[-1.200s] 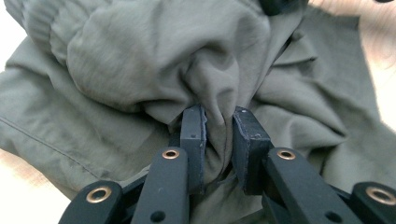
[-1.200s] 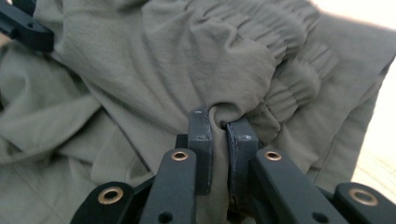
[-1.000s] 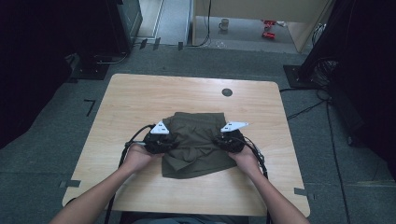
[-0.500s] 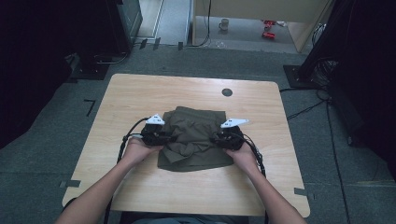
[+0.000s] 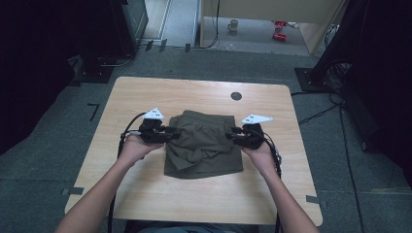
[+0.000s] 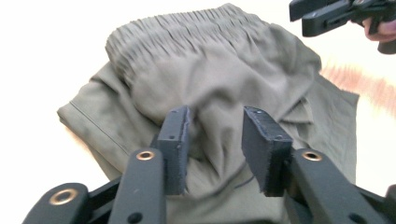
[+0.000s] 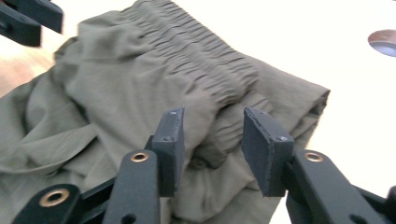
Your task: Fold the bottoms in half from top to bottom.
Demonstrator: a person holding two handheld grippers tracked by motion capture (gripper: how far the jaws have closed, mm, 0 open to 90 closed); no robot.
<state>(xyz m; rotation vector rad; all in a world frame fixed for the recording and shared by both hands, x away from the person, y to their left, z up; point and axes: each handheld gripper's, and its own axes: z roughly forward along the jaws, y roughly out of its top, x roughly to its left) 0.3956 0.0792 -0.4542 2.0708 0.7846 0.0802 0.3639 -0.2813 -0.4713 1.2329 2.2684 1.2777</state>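
since the earlier frames both hands have drawn slightly outward from the middle of the picture, the jaws of both grippers have just been opening, and the cloth lies more squarely folded at frame centre. high view: the olive shorts (image 5: 204,144) sit mid-table (image 5: 145,194), the left gripper (image 5: 171,134) at their left edge and the right gripper (image 5: 234,132) at their right edge, each just meeting the fabric, though whether the jaws pinch anything cannot be read from up here. left gripper view: the jaws stand parted with a low ridge of cloth rising between them, the pads clear of it as far as i can judge, so this gripper looks released; the gathered waistband (image 6: 187,32) runs across the upper middle, and the other gripper shows in the upper right corner. right gripper view: the jaws again stand apart over a folded edge, released likewise, with the elastic band (image 7: 201,60) running diagonally from upper left, plus a dark round hole in the tabletop (image 7: 383,42) at the right edge. the garment should prove light, limp and prone to slumping; the thick gathered band or a doubled fold edge seems the surest place to pinch.
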